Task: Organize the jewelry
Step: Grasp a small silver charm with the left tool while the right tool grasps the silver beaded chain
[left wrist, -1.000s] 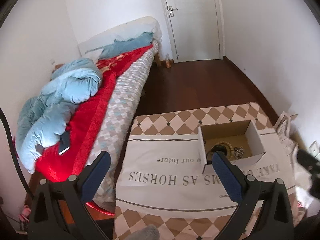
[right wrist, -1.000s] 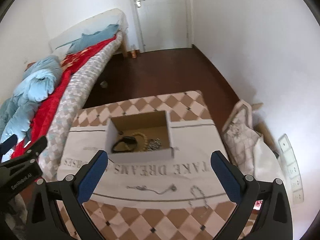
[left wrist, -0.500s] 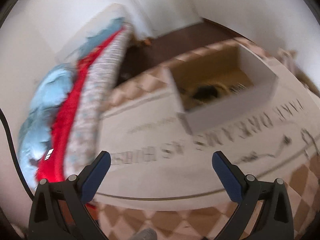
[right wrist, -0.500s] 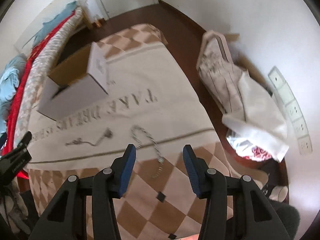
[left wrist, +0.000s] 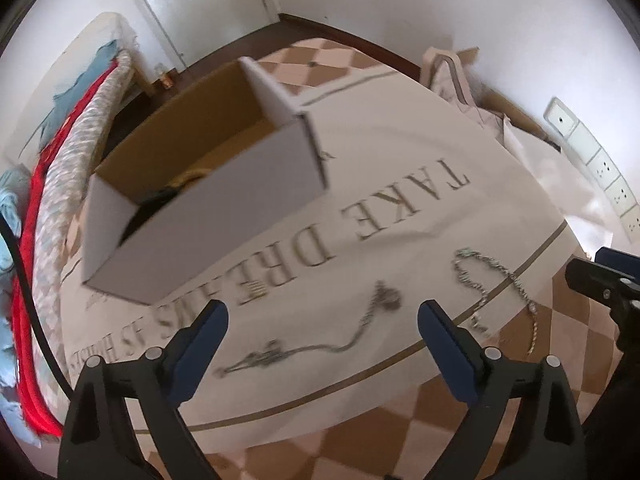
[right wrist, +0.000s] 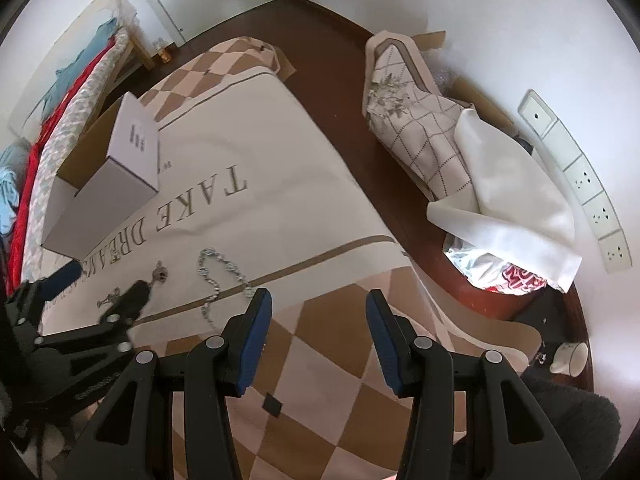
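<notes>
A thin pendant necklace (left wrist: 320,344) lies on the printed cloth (left wrist: 400,184). My left gripper (left wrist: 322,332) hovers over it, jaws wide and closing, pads touching nothing. A silver link chain (left wrist: 492,280) lies to its right. Behind them stands an open white cardboard box (left wrist: 208,216) with dark jewelry inside. In the right wrist view my right gripper (right wrist: 318,320) stands half open and holds nothing, just right of the chain (right wrist: 220,276) and over the checked cloth. The left gripper (right wrist: 104,284) shows at the left there, above the pendant necklace (right wrist: 160,276), in front of the box (right wrist: 108,184).
A bed with a red blanket (left wrist: 28,320) runs along the left. Right of the table, on the dark floor, lie a quilted bag (right wrist: 416,128), a white sheet (right wrist: 512,192) and a cup (right wrist: 572,356). A socket strip (right wrist: 580,176) runs along the wall.
Both grippers have dropped toward the table and tilted down. The right jaws have narrowed from wide to half open. The left view has swung from the bed to the box and necklaces.
</notes>
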Available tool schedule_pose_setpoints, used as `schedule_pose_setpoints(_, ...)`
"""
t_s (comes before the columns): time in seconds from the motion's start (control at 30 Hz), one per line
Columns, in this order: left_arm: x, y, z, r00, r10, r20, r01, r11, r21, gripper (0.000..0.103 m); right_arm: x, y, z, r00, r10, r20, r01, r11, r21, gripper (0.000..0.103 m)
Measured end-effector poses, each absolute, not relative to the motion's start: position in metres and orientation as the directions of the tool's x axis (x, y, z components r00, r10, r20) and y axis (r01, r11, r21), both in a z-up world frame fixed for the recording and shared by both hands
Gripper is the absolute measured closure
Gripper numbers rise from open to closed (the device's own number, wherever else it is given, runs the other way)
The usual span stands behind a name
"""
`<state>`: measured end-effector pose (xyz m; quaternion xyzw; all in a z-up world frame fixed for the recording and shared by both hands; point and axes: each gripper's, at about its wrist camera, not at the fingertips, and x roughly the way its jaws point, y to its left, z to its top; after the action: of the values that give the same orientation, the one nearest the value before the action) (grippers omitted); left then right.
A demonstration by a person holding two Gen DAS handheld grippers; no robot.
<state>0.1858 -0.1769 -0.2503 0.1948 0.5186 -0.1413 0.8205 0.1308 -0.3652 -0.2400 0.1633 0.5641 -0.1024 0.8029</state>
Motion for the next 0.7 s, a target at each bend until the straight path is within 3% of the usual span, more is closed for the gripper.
schedule_pose_setpoints(0.07,0.185,-0.185,-0.254,0.419,-0.029,-0.908,0.449,0.875,0.180,0.013,0.130,-0.369,-0.241,0.342,0.020,-0.940,0.356,0.922,0.149,0.052)
schedule_pose_setpoints(0.17,0.186,-0.192,-0.261,0.408,-0.028,-0.912,0.469,0.864,0.183,0.029,0.129,-0.372,-0.241,0.343,0.020,-0.939,0.366,0.918,0.153,0.052)
schedule_pose_setpoints(0.27,0.187,-0.195,-0.261,0.399,-0.061,-0.915,0.481,0.864,0.152,0.055,0.129,-0.373,-0.241,0.344,0.023,-0.939,0.371,0.915,0.158,0.052)
schedule_pose_setpoints(0.3,0.188,-0.196,-0.261,0.391,-0.072,-0.918,0.484,0.864,0.139,0.079,0.129,-0.374,-0.241,0.344,0.021,-0.939,0.368,0.916,0.156,0.052)
schedule_pose_setpoints(0.33,0.188,-0.196,-0.261,0.388,-0.071,-0.919,0.486,0.863,0.138,0.094,0.129,-0.374,-0.241,0.346,0.021,-0.938,0.368,0.917,0.157,0.052)
schedule_pose_setpoints(0.7,0.184,-0.148,-0.246,0.419,-0.040,-0.907,0.403,0.903,0.147,0.095,0.133,-0.368,-0.224,0.391,0.065,-0.918,0.326,0.923,0.205,0.052)
